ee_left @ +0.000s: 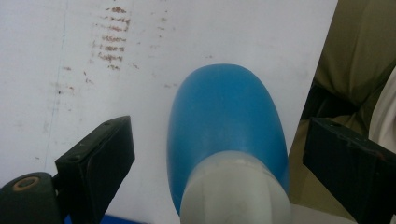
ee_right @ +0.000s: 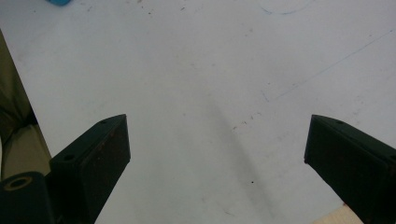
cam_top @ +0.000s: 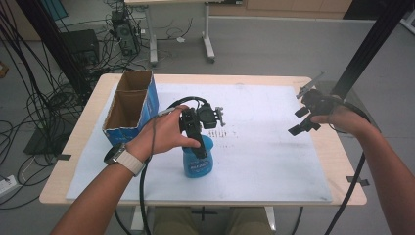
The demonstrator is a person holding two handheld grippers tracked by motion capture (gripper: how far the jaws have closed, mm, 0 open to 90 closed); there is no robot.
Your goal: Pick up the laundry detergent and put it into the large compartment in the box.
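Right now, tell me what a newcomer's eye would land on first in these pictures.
First, the blue bottle standing near the front of the white table mat, with the left gripper poised over it, jaws open on either side of its pale cap. Next, the open cardboard box at the mat's far left corner. The right gripper hangs open above the mat's right edge.

Lab or workshop | bare grey floor (cam_top: 274,44) | loose cable tangle (cam_top: 34,98) | computer tower (cam_top: 122,32) | black frame post (cam_top: 372,44) | white-covered worktable (cam_top: 274,161)
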